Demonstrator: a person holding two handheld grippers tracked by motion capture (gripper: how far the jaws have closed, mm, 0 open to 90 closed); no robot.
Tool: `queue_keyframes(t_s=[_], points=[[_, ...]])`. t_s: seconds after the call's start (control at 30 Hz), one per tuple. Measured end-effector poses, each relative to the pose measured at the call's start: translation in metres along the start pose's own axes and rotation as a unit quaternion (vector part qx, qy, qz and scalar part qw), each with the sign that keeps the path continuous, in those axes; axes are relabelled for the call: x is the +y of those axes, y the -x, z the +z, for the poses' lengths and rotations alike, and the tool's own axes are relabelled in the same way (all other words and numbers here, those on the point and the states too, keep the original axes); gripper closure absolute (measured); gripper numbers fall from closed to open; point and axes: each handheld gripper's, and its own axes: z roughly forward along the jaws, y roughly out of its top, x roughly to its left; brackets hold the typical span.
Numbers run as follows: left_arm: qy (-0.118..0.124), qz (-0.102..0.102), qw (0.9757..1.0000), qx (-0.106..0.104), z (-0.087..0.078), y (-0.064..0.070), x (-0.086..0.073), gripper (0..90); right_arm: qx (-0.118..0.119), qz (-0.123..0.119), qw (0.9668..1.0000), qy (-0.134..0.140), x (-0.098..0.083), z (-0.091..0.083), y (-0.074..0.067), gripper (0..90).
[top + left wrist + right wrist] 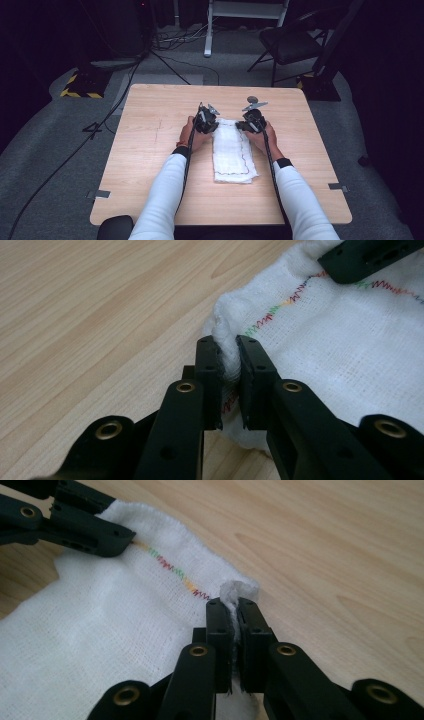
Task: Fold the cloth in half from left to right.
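The white gauze cloth lies on the wooden table already folded into a narrow strip that runs from my grippers back toward me, so I judge at least one fold is done. What looks left is another fold, bringing the far end over the near end.

My left gripper has its jaws pressed nearly together on the far left corner of the cloth, with a wad of fabric bunched between the pads beside the coloured zigzag stitching. My right gripper pinches the far right corner the same way, a tuft of cloth poking out above its tips. Both corners rest low, at the table.
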Motion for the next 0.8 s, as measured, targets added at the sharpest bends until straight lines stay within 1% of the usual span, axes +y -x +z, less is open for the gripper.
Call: queue_keyframes(t_s=[0.07,0.17,0.23,0.3,0.4,0.43,0.5,0.57,0.63,0.67,0.73,0.8], points=[[0.005,0.001,1.0000,0.000,-0.001,0.000,0.004,81.3,-0.006,-0.001,0.9999,0.013,0.002,-0.004,0.002,86.4],[0.015,0.006,0.9999,0.000,-0.005,0.001,0.011,81.4,-0.018,-0.010,0.9996,0.021,0.005,-0.009,0.002,86.6],[0.015,0.012,0.9998,0.003,-0.007,0.001,0.014,81.5,-0.024,-0.018,0.9992,0.027,0.007,-0.011,0.001,86.6],[0.020,0.014,0.9997,0.010,-0.009,0.001,0.018,81.4,-0.026,-0.019,0.9989,0.034,0.008,-0.014,0.002,86.7],[0.033,0.012,0.9993,0.010,-0.016,0.001,0.023,81.4,-0.034,-0.021,0.9982,0.046,0.011,-0.021,0.002,86.8],[0.033,0.016,0.9993,0.012,-0.018,0.001,0.025,81.5,-0.037,-0.022,0.9978,0.051,0.012,-0.023,0.002,86.8],[0.039,0.017,0.9990,0.014,-0.022,0.001,0.027,81.5,-0.040,-0.023,0.9972,0.059,0.015,-0.028,0.003,86.7],[0.046,0.020,0.9987,0.012,-0.026,0.001,0.028,81.4,-0.042,-0.028,0.9964,0.068,0.017,-0.034,0.002,86.8],[0.052,0.019,0.9984,0.011,-0.029,0.001,0.029,81.4,-0.044,-0.031,0.9960,0.071,0.018,-0.037,0.001,86.8],[0.053,0.022,0.9983,0.010,-0.031,0.002,0.030,81.4,-0.045,-0.033,0.9957,0.073,0.018,-0.039,0.000,86.8],[0.059,0.025,0.9979,0.004,-0.035,0.003,0.030,81.4,-0.044,-0.036,0.9953,0.078,0.019,-0.043,-0.001,86.8],[0.065,0.028,0.9974,-0.006,-0.040,0.005,0.030,81.5,-0.042,-0.037,0.9949,0.084,0.018,-0.047,-0.002,86.8]])
